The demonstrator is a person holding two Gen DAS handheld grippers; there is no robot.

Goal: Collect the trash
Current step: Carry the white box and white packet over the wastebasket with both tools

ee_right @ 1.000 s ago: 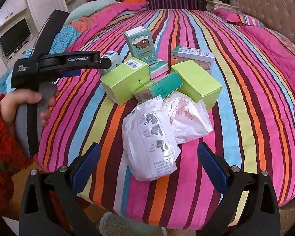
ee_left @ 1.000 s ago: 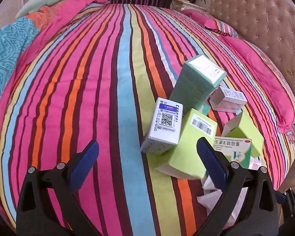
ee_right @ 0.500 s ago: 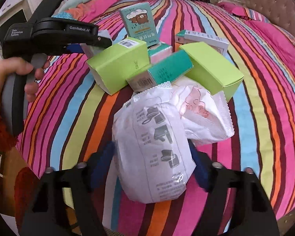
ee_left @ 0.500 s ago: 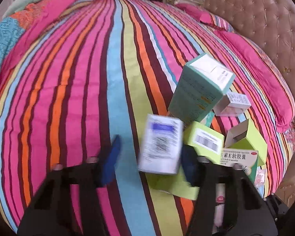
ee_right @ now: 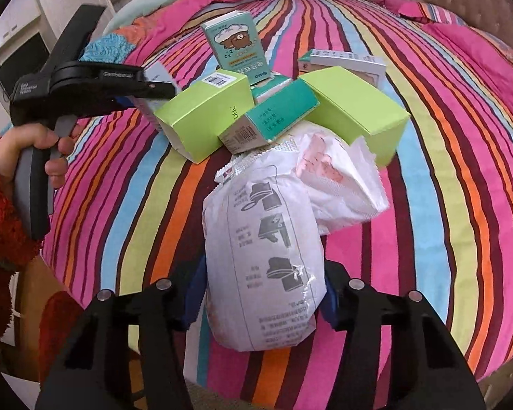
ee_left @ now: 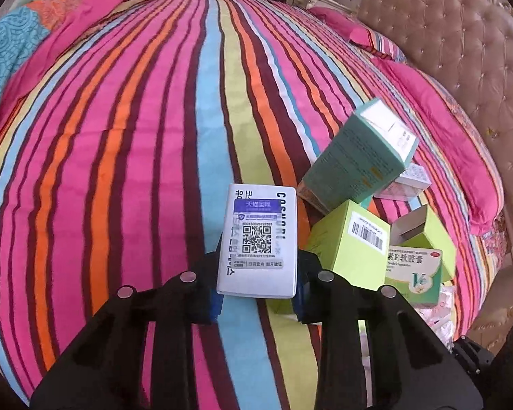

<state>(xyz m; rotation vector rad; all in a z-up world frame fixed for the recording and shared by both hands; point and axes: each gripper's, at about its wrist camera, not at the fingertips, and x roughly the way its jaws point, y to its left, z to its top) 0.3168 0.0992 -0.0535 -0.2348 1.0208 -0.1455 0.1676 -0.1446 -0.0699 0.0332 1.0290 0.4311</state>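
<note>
Trash lies in a heap on a striped bedspread (ee_left: 126, 157). My left gripper (ee_left: 258, 290) is shut on a white box with a QR code (ee_left: 260, 239), its blue pads pressed to both sides. Just right of it are a lime box with a barcode (ee_left: 352, 249), a tall teal box (ee_left: 355, 164) and a vitamin box (ee_left: 413, 273). In the right wrist view my right gripper (ee_right: 261, 299) is shut on a white printed plastic packet (ee_right: 266, 256). A second white packet (ee_right: 338, 184) lies behind it, then lime boxes (ee_right: 205, 112) and a teal bear box (ee_right: 236, 46).
A tufted beige headboard (ee_left: 461, 51) and pink pillows (ee_left: 437, 119) stand at the right. A hand in a red fuzzy sleeve (ee_right: 3, 184) holds the left gripper's handle at the bed's left edge. A white cabinet (ee_right: 51, 10) is at the back left. The bed's near edge curves below the packet.
Both grippers went from wide open to shut. The left one moved in on the white QR box and clamped it; the right one lowered onto the white printed packet and clamped it.
</note>
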